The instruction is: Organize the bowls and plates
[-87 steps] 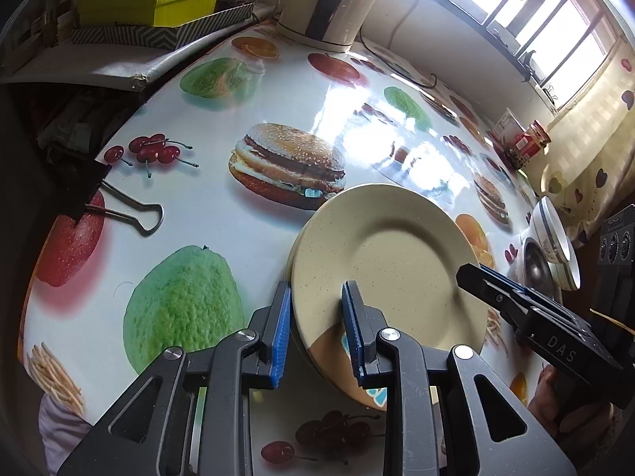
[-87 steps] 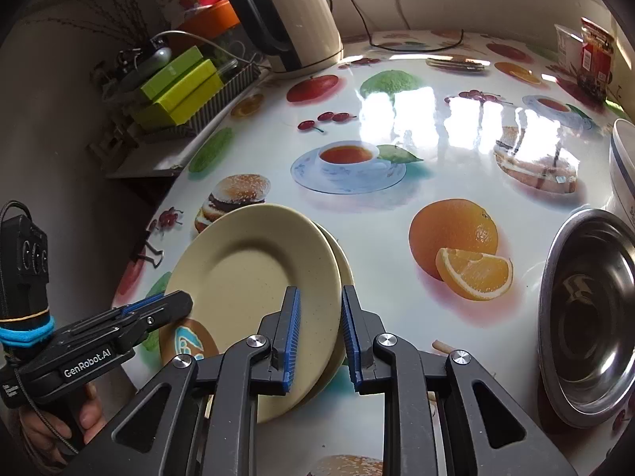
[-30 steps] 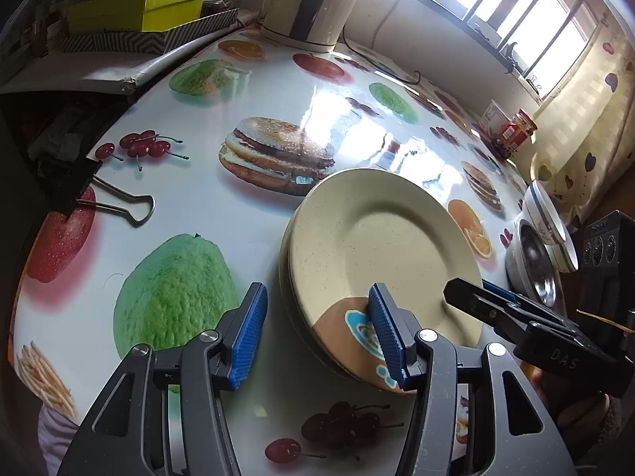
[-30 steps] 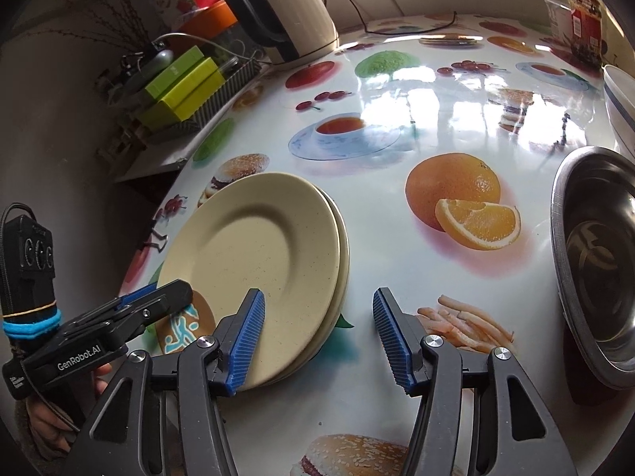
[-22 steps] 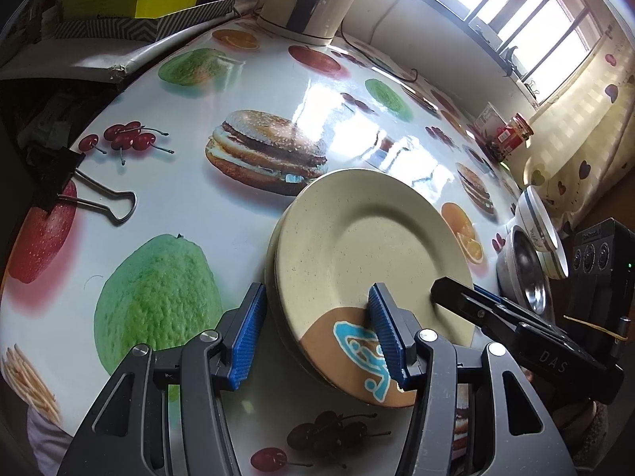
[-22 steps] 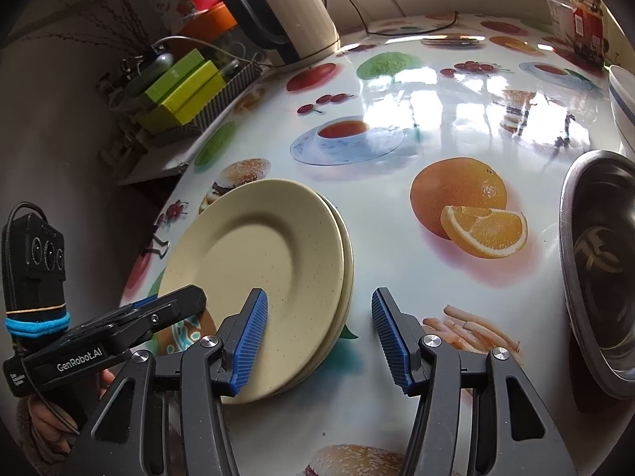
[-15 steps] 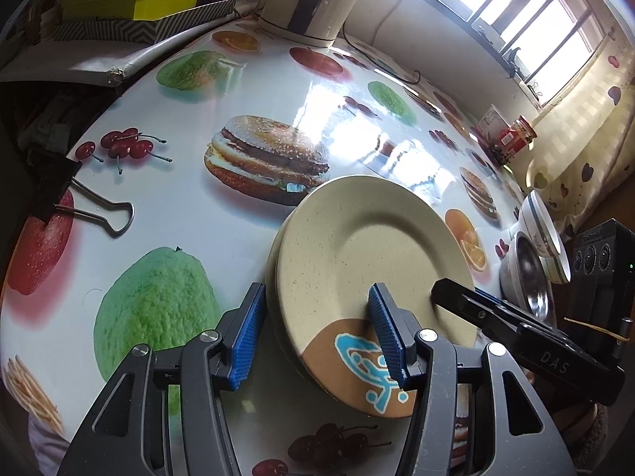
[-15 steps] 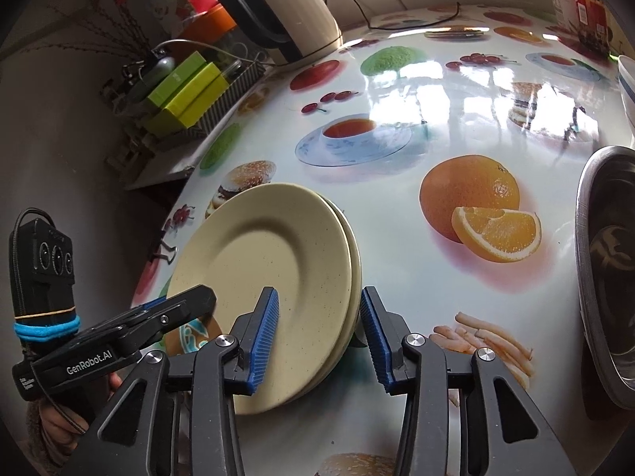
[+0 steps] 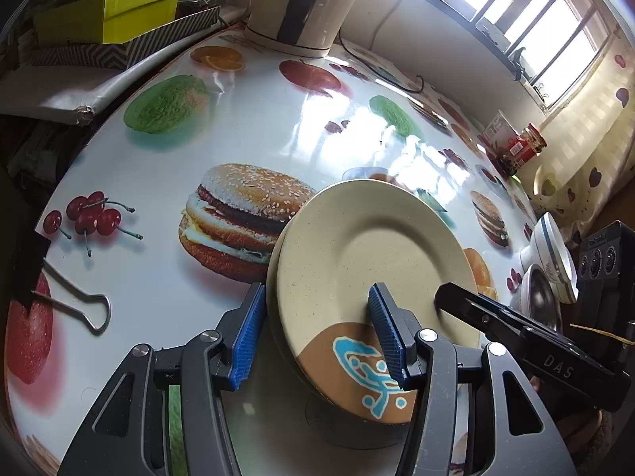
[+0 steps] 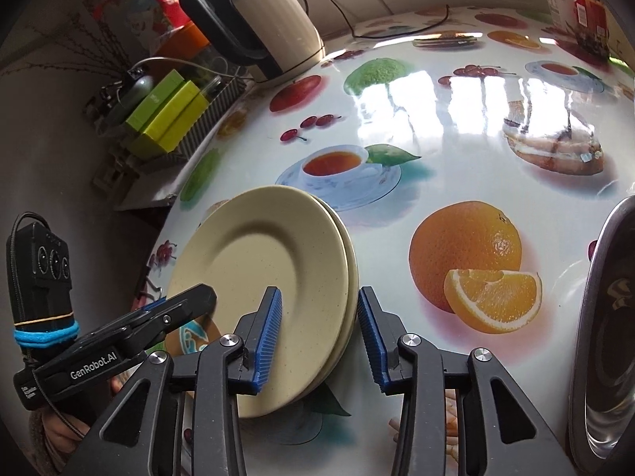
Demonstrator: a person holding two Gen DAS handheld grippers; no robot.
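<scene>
Straddling opposite rims of the stacked plates (image 10: 262, 277), both grippers stand parted — the right gripper (image 10: 319, 331), jaws just closing, narrower than the left gripper (image 9: 313, 331).

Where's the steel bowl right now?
In the right wrist view the steel bowl sits at the far right edge of the table, just right of the printed orange.

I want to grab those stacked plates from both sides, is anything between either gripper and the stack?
Nothing visible. The plate stack rim already sits between the jaws of the right gripper, which have just been closing, and the left gripper.
</scene>
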